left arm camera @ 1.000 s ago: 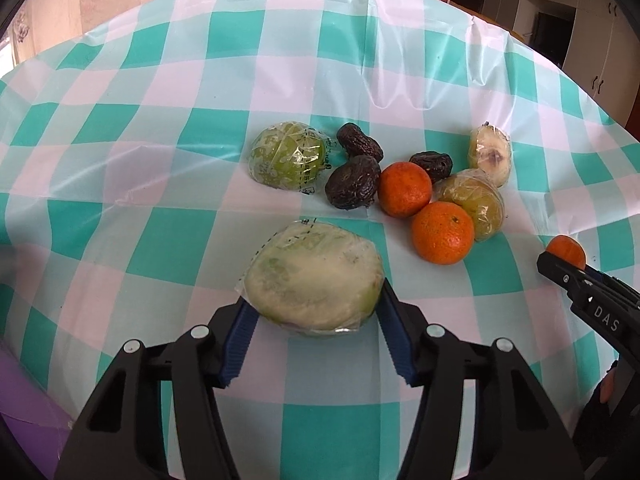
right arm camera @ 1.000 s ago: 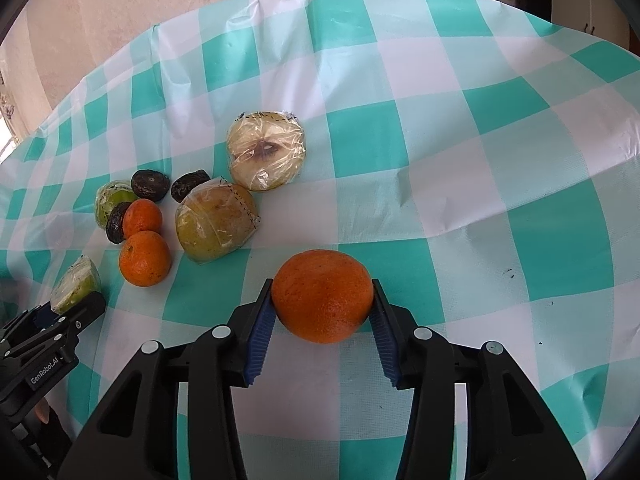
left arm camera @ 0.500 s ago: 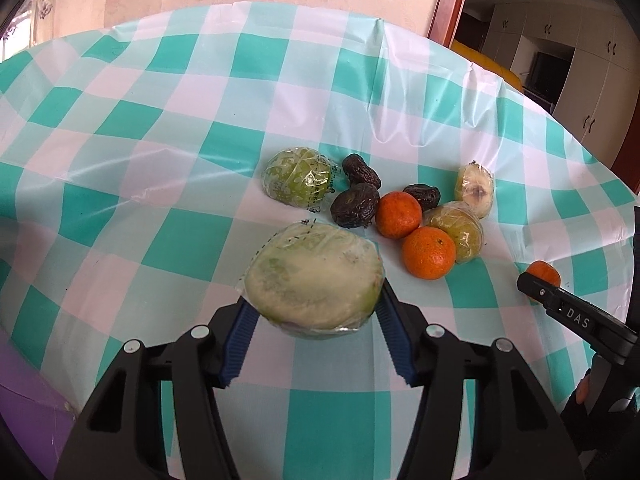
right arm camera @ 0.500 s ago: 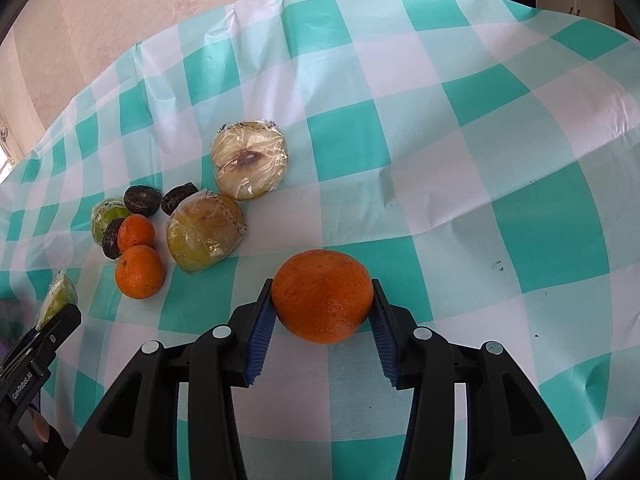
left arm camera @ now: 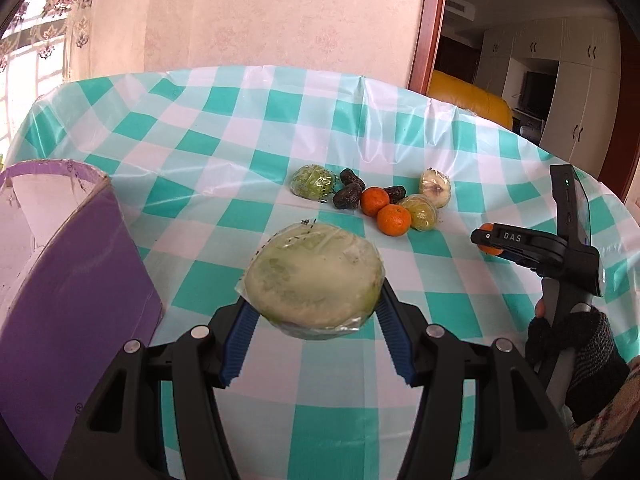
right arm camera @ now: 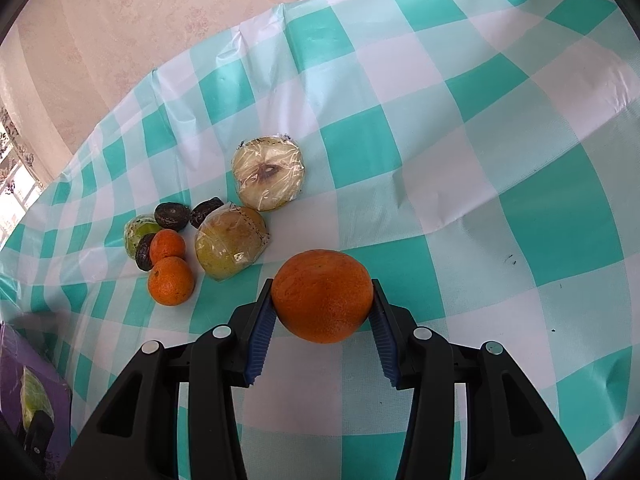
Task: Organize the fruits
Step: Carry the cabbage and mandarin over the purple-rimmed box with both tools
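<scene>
Now left tongs (left arm camera: 316, 344), clamping plastic-wrapped pale-green fruit half (left arm camera: 314, 282), have swung toward purple cardboard box (left arm camera: 76, 276), lower left; drop-off likely. Right tongs (right arm camera: 322, 340) grip round orange (right arm camera: 322, 295).

The checked surface (left arm camera: 224, 216) bears clustered wrapped fruit halves (left arm camera: 313, 181), dates (left arm camera: 348, 196) and mandarins (left arm camera: 394, 220), well apart from a purple box (left arm camera: 76, 280).

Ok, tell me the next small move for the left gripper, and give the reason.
Probably carry the wrapped green fruit half across over the open top of the purple box and lower it in. The left gripper has its jaws shut on the fruit, held clear above the tablecloth, and the box stands right beside it, on its left.
</scene>
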`<state>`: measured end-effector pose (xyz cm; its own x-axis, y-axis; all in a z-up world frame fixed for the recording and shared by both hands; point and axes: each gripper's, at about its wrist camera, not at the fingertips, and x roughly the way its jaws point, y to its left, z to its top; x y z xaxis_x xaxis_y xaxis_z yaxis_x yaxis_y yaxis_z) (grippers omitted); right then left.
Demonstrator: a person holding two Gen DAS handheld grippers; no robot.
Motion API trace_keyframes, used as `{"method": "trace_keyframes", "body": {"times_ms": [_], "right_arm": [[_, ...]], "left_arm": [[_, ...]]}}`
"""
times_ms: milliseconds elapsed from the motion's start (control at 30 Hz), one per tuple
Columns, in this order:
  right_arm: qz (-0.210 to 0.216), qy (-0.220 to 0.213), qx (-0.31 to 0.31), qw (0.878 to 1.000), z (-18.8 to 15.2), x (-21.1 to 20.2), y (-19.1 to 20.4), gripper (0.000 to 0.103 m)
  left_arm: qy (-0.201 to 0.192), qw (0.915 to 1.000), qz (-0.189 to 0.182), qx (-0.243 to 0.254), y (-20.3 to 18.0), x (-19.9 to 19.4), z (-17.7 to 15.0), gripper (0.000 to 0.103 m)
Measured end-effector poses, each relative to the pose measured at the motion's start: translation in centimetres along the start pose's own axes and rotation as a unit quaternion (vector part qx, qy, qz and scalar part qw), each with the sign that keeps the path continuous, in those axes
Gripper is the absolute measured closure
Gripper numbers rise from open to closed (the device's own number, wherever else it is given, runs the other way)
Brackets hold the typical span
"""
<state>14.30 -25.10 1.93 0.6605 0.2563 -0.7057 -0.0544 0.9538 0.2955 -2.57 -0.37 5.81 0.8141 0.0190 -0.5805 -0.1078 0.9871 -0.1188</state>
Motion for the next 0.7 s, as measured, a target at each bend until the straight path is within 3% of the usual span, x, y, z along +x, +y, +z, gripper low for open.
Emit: {"method": "trace_keyframes", "body": {"times_ms": [300, 700], "right_arm": [[0.039, 0.008, -0.029, 0.999, -3.0, -1.9, 2.9, 0.058], [0.077, 0.051, -0.058, 0.994, -10.3, -5.4, 8.7, 0.058]], "left_arm": [[-0.011, 0.9994, 0.005, 0.032, 0.5, -5.4, -3.3, 0.045], [-0.039, 0.997, -0.012, 0.067, -0.7, -10.3, -4.5, 0.045]]}}
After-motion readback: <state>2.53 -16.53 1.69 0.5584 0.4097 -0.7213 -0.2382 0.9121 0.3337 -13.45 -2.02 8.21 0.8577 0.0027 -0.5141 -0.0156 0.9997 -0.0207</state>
